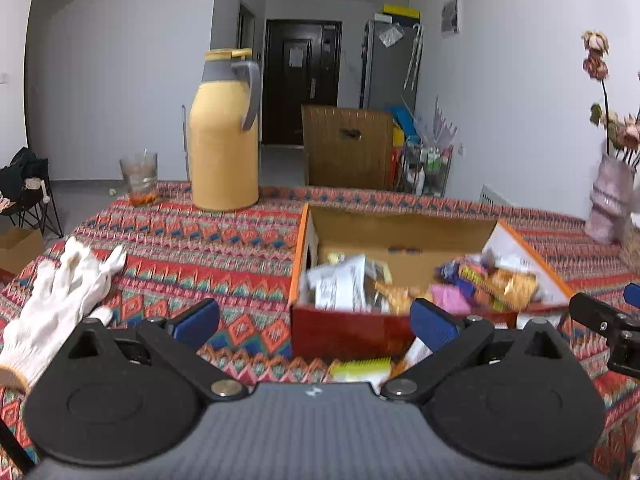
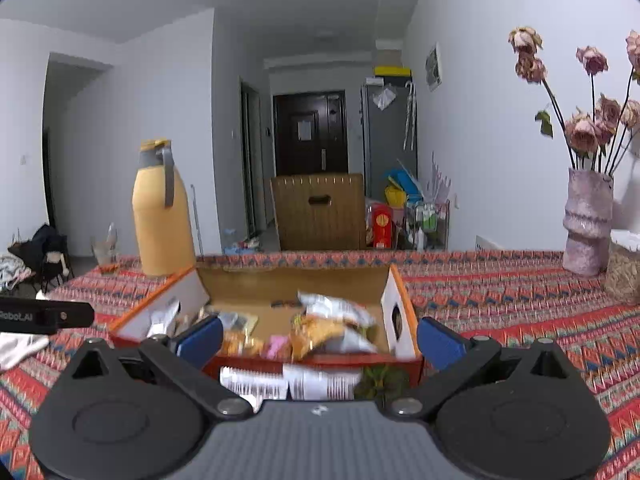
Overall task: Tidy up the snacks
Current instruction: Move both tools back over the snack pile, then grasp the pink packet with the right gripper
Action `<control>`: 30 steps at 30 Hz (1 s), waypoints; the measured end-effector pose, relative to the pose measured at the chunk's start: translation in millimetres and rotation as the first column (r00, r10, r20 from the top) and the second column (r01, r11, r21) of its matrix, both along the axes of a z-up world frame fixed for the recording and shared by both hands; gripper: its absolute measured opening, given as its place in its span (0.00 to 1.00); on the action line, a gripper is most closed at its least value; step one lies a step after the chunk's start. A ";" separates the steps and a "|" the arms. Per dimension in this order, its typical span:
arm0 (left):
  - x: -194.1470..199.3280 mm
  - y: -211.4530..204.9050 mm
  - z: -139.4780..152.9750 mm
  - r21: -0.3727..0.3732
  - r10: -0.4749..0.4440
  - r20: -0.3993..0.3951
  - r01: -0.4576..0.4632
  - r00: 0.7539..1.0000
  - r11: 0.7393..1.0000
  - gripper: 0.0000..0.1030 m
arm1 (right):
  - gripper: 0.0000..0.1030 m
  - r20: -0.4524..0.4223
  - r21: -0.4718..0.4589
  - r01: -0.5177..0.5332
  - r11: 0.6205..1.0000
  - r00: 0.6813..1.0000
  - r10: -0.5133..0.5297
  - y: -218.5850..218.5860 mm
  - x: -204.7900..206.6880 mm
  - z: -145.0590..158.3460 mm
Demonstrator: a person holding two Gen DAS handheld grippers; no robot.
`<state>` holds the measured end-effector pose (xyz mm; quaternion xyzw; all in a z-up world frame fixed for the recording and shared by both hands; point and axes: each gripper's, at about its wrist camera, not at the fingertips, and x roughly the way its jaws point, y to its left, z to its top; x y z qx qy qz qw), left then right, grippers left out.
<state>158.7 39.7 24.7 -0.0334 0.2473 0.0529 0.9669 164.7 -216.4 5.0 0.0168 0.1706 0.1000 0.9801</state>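
Note:
An open cardboard box (image 1: 400,232) with an orange rim and a red front stands on the patterned tablecloth (image 1: 224,248). Several snack packets lie jumbled in it: a white one (image 1: 348,284) on the left, colourful ones (image 1: 488,280) on the right. A yellow-green packet (image 1: 360,370) lies on the cloth just before the box. My left gripper (image 1: 316,324) is open and holds nothing, low at the box's front left corner. In the right wrist view the box (image 2: 288,284) is straight ahead, with white packets (image 2: 256,384) and a green one (image 2: 380,380) in front. My right gripper (image 2: 320,338) is open, nothing between its pads.
A tall yellow thermos jug (image 1: 224,148) and a glass (image 1: 139,178) stand at the table's far left. A white glove (image 1: 60,300) lies on the left. A pink vase of dried roses (image 2: 586,224) and a woven object (image 2: 624,280) stand at the far right.

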 end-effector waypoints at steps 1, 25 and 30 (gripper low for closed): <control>-3.6 1.5 -3.7 -0.003 -0.003 -0.010 0.003 1.000 1.000 1.00 | 1.00 -0.012 -0.005 -0.003 1.000 1.000 0.003 0.1 -2.6 -3.3; -23.3 10.8 -55.2 -0.024 -0.025 -0.018 0.024 1.000 0.999 1.00 | 1.00 -0.181 -0.039 -0.008 0.999 0.984 0.001 21.6 -33.2 -48.9; -22.8 13.5 -57.6 -0.048 -0.033 -0.028 0.031 0.999 0.998 1.00 | 1.00 -0.222 -0.086 -0.043 0.995 0.975 0.023 37.0 -26.0 -54.8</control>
